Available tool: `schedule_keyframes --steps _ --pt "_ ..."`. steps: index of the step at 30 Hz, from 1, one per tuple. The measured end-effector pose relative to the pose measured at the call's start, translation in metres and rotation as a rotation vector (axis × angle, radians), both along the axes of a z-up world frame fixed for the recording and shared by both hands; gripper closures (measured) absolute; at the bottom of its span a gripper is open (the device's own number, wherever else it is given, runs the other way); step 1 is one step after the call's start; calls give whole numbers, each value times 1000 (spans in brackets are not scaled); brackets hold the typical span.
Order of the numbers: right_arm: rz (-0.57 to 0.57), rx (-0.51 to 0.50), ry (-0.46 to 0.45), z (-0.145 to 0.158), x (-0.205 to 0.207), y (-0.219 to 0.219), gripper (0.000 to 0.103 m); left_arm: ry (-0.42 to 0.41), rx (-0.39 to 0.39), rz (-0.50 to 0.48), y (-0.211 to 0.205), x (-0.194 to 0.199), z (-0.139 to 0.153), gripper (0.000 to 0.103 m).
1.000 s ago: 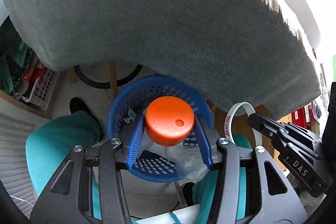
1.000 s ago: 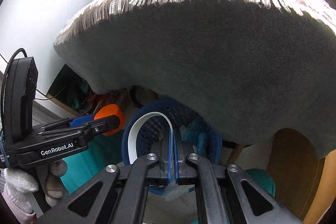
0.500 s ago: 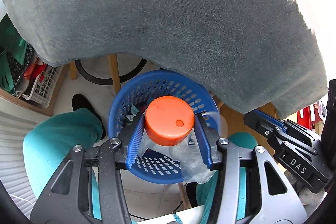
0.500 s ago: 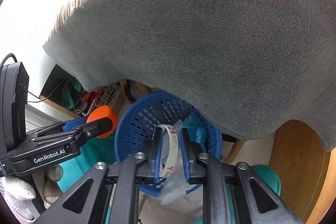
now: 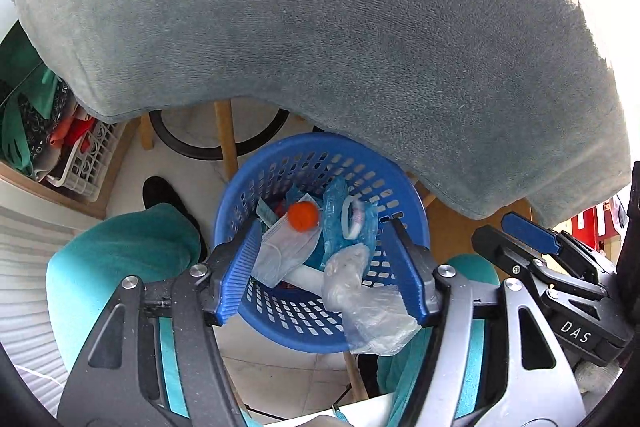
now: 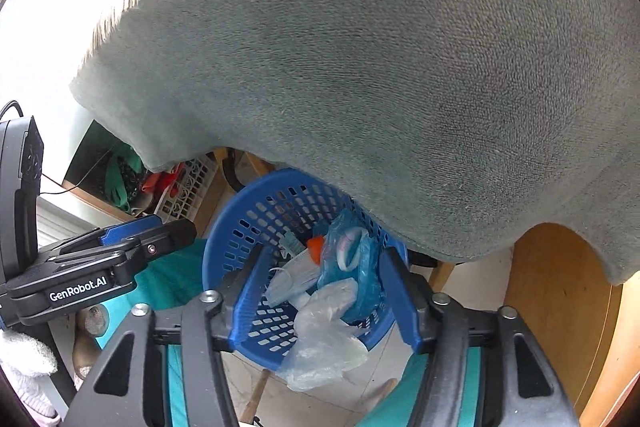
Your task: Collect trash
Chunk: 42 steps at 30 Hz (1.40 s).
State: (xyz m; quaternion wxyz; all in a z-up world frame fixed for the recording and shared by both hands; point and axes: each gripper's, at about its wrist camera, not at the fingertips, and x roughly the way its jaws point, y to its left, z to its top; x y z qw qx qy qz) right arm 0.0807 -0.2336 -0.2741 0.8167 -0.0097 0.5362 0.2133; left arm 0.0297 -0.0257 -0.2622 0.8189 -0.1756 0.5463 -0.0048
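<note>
A blue plastic basket point(image 5: 280, 163) stands on the floor below the table edge, also in the right wrist view point(image 6: 248, 211). Inside lie an orange cap point(image 5: 303, 215), a white wristband point(image 5: 349, 219) on blue plastic wrap point(image 5: 334, 199), a face mask point(image 5: 280, 251) and a clear plastic bag point(image 5: 368, 299) hanging over the rim. The cap point(image 6: 315, 247) and wristband point(image 6: 347, 247) also show in the right wrist view. My left gripper point(image 5: 324, 267) is open and empty above the basket. My right gripper point(image 6: 326, 291) is open and empty above it too.
A grey-green fringed cloth point(image 5: 320, 27) covers the table and overhangs the basket. The person's teal trouser legs point(image 5: 120, 259) flank the basket. A white crate point(image 5: 86, 163) with clothes sits at left. A wooden chair seat point(image 6: 560, 307) is at right.
My left gripper opened and the orange cap dropped into the basket. My right gripper opened and the white wristband fell in beside it. Both grippers moved closer over the basket.
</note>
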Motion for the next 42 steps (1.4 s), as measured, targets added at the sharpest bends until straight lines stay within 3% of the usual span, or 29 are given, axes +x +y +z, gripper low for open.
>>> schedule_keyframes --steps 7,15,18,26,37,42 --pt "-10 2 -11 7 -2 -4 22 -7 -11 11 4 -1 3 38" --pt "-24 15 -17 16 -3 -11 19 -56 -25 19 9 -5 19 37" --pt "-28 25 -22 21 -4 -13 18 -76 -31 23 9 -7 26 30" --pt "-29 57 -52 40 -9 -14 15 -120 -46 25 9 -8 45 30" --pt "-18 120 -178 101 -20 -17 7 -291 -47 12 6 -19 114 30" --pt "-33 194 -234 135 -27 -25 2 -395 -42 7 3 -27 157 20"
